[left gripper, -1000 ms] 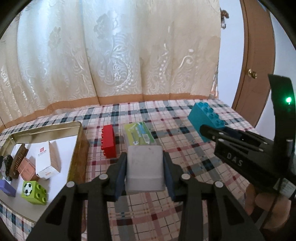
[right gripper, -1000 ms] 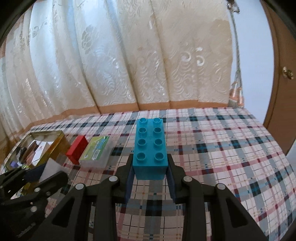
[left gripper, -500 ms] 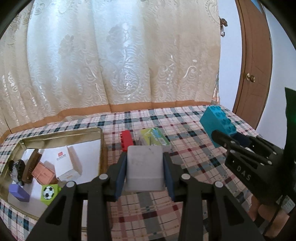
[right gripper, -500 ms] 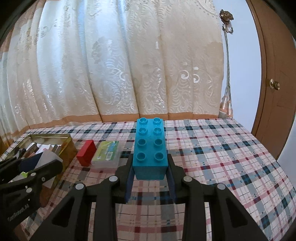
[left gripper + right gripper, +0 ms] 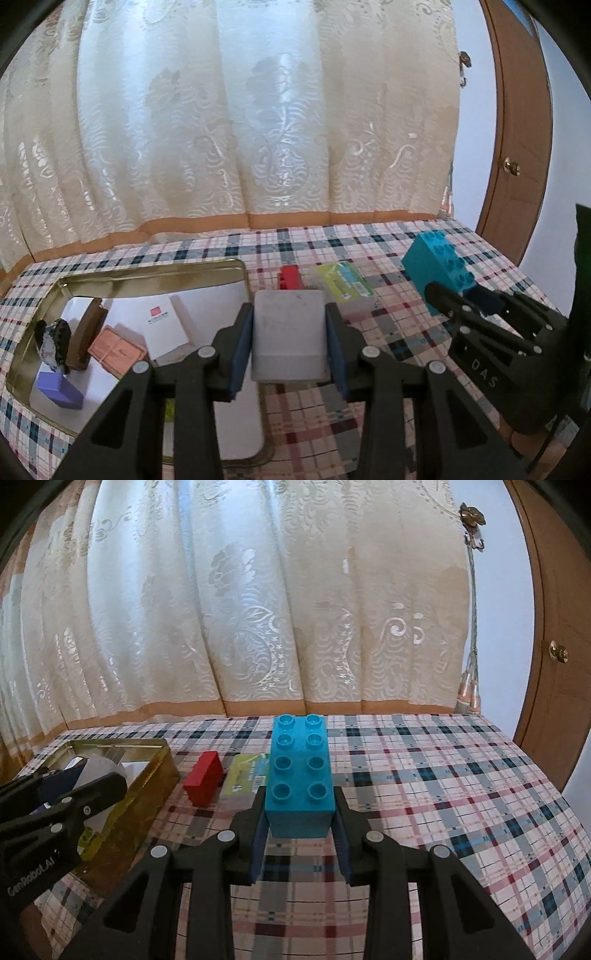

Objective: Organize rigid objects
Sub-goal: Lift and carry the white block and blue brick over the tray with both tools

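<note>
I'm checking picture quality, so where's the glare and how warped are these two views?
Left wrist view: the backlit curtain glows pale, the door frame bows into a curve, and the corners go black. Right wrist view: same bright curtain and curved frame; the blue brick stays sharp.

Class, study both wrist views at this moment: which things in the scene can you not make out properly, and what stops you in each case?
- Red block, left wrist view: the held grey block covers its lower part.
- Green item in the gold tin, left wrist view: hidden behind the left gripper.
- Tin contents, right wrist view: screened by the tin wall and the left gripper.
- Green box, right wrist view: print too small; the blue brick overlaps it.
</note>
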`<control>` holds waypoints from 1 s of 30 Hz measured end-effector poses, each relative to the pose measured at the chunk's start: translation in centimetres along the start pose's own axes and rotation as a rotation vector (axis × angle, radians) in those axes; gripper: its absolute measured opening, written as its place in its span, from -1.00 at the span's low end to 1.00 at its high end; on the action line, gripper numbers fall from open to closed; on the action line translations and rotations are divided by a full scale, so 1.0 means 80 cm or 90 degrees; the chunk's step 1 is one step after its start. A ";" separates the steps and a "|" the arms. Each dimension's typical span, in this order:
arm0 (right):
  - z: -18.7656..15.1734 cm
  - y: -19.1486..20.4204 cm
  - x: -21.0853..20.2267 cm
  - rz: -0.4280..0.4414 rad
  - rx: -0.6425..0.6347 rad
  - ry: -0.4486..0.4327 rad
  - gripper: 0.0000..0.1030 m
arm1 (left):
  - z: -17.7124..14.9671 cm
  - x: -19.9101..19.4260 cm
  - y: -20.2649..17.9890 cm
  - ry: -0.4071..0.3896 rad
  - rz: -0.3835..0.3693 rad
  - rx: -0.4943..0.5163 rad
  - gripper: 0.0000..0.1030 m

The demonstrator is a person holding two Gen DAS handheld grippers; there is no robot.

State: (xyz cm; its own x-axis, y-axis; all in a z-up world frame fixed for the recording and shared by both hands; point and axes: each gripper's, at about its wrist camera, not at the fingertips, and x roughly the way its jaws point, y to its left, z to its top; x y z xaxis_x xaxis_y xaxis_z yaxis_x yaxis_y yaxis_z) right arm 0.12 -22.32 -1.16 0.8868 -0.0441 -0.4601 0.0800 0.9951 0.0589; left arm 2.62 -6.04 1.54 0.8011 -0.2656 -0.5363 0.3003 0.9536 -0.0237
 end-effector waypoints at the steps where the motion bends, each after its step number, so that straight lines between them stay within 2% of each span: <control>1: 0.000 0.003 -0.001 -0.002 0.001 -0.002 -0.34 | 0.000 0.000 0.003 0.000 0.002 0.000 -0.29; 7: -0.001 0.021 -0.001 -0.003 0.003 -0.010 -0.34 | 0.000 -0.004 0.018 -0.008 0.009 -0.008 -0.29; 30: 0.007 0.112 0.008 0.059 -0.007 -0.005 -0.33 | 0.000 -0.005 0.094 -0.006 0.052 -0.040 -0.29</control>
State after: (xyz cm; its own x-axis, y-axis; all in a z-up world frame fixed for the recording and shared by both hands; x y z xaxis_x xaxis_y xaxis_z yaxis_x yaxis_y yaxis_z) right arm 1.67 -13.49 -0.44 0.8939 0.0473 -0.4457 -0.0075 0.9959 0.0907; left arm 4.57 1.20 1.59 0.8263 -0.1878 -0.5310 0.2009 0.9790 -0.0336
